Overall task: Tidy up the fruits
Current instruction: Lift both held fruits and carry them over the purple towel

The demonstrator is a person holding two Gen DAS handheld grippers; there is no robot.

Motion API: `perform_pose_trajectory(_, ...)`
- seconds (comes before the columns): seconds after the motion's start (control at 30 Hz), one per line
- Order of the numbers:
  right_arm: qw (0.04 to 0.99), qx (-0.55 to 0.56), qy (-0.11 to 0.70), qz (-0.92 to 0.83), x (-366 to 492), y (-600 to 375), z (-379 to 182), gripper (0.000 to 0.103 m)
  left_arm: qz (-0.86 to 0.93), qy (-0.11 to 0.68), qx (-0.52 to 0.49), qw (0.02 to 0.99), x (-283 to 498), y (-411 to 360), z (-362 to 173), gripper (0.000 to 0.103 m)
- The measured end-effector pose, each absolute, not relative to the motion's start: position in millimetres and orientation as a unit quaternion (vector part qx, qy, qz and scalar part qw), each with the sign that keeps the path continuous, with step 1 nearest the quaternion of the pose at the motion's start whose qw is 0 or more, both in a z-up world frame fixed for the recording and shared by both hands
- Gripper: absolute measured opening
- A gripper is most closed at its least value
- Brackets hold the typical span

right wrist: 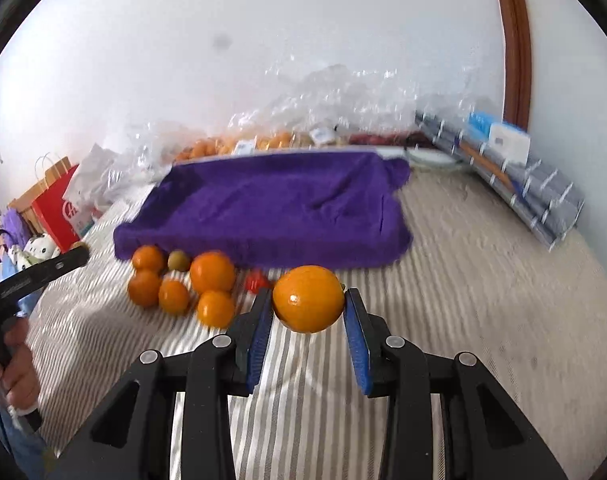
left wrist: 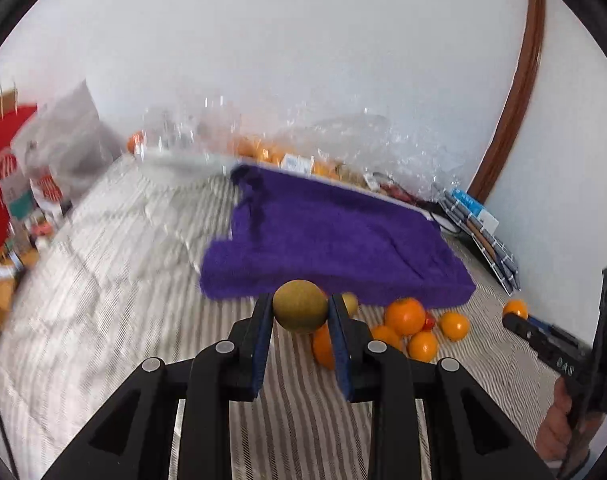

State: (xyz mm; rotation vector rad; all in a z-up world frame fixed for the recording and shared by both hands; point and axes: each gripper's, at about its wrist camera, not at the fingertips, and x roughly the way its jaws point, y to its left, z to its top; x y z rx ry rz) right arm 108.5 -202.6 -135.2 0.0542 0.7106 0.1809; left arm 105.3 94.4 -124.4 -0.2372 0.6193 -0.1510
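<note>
My left gripper (left wrist: 300,309) is shut on a brownish-green round fruit (left wrist: 299,306) and holds it above the striped bed cover. My right gripper (right wrist: 308,300) is shut on an orange (right wrist: 308,298), also lifted. A pile of oranges (right wrist: 211,272) with a small green fruit (right wrist: 178,260) and a red tomato (right wrist: 255,280) lies in front of a tray covered by a purple towel (right wrist: 271,208). The same pile (left wrist: 405,316) and towel (left wrist: 331,244) show in the left wrist view. The right gripper also shows there at the right edge (left wrist: 515,322).
Clear plastic bags of fruit (right wrist: 263,140) lie behind the tray along the white wall. A red paper bag (right wrist: 59,204) and soft toys stand at the left. A grey folded rack (right wrist: 535,192) leans at the right. The striped bed cover (right wrist: 463,280) spreads around.
</note>
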Motion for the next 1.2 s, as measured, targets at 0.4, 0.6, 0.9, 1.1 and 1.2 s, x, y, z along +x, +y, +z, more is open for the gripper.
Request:
perform_pose_trajectory(0.4, 0.947, 0.039, 0.307, 0.082, 189, -207, -69, 0.036, -0.037, 0.273, -0.125, 0.953, 161, 107, -56, 0.026)
perform_pose_trajectory(0.6, 0.951, 0.047, 0.296, 0.079, 228, -211, -57, 0.036, -0.035, 0.265, -0.134, 0.954, 203, 106, -49, 0.027)
perform_pose_trajectory(0.9, 0.948, 0.058, 0.302, 0.079, 279, -212, -70, 0.036, -0.042, 0.281, -0.165, 0.945, 272, 94, -63, 0.027)
perform_pose_trajectory(1.1, 0.931, 0.058, 0.352, 0.079, 314, -213, -121, 0.036, -0.048, 0.330, -0.155, 0.930, 311, 76, -102, 0.027)
perform_pose_trajectory(1.2, 0.917, 0.053, 0.387, 0.079, 326, -212, -145, 0.036, -0.051, 0.366, -0.133, 0.920, 320, 66, -127, 0.027)
